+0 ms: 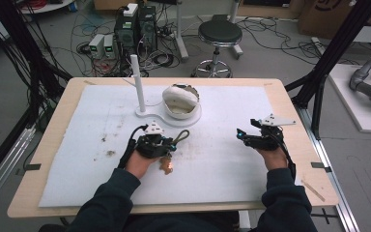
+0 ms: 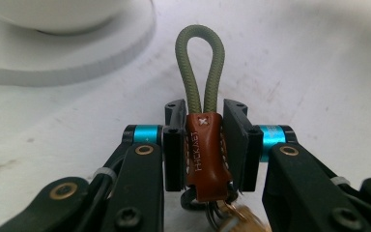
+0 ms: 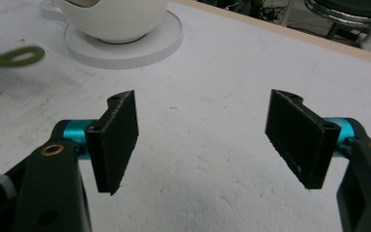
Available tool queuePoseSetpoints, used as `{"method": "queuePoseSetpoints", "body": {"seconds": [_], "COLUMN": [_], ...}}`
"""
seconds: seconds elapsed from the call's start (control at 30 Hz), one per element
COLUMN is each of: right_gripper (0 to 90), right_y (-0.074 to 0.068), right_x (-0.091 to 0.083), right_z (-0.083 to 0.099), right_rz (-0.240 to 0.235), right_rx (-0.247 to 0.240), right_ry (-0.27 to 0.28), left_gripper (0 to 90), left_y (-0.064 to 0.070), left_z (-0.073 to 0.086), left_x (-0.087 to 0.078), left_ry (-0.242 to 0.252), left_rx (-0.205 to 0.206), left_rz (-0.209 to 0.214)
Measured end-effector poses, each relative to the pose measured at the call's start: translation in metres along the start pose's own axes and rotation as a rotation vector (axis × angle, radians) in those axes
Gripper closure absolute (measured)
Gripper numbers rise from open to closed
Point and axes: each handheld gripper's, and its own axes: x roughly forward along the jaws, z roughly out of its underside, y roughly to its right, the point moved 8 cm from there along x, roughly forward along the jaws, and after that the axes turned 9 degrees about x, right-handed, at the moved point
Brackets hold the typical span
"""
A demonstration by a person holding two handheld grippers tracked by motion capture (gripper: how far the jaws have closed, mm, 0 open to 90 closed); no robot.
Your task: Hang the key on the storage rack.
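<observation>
A keychain [image 2: 204,154] with a brown leather tab and an olive cord loop [image 2: 199,63] is clamped between the jaws of my left gripper [image 2: 204,145]. Metal rings and a brass piece hang under the tab. In the high view the left gripper [image 1: 170,143] hovers over the white mat with the cord loop [image 1: 182,136] poking out toward the bowl. My right gripper [image 1: 242,135] is at the right side of the mat, and in its own view the right gripper [image 3: 203,140] stands wide open with nothing between its jaws.
A white stand [image 1: 147,115] with an upright post [image 1: 137,79] and a round base holding a white bowl [image 1: 181,100] sits at the back centre of the mat [image 1: 222,164]. Dark stains mark the mat's left part [image 1: 110,152]. Beyond the table stand a stool [image 1: 218,34] and electronics.
</observation>
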Motion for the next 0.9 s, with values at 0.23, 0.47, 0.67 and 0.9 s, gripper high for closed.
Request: {"method": "queuePoseSetpoints", "body": {"seconds": [0.23,0.47,0.67,0.9], "right_gripper": [27.9,27.9,27.9,27.9], "right_y": [0.001,0.001,0.002,0.001], "right_x": [-0.001,-0.001,-0.001,0.0], "right_z": [-0.001,-0.001,0.0,0.0], "right_rz": [0.004,0.004,0.006,0.008], "right_rx": [0.006,0.009,0.006,0.007], "right_ry": [0.006,0.008,0.005,0.002], "left_gripper": [71.1,71.1,71.2,71.3], "left_y": [-0.034,-0.065,-0.085,-0.101], "left_z": [-0.006,-0.025,-0.036,-0.059], "left_x": [-0.042,-0.086,-0.111,-0.14], "left_ry": [0.147,0.271,0.326,0.405], "left_rx": [-0.101,-0.118,-0.129,-0.114], "left_rz": [-0.037,-0.111,-0.161,-0.203]}}
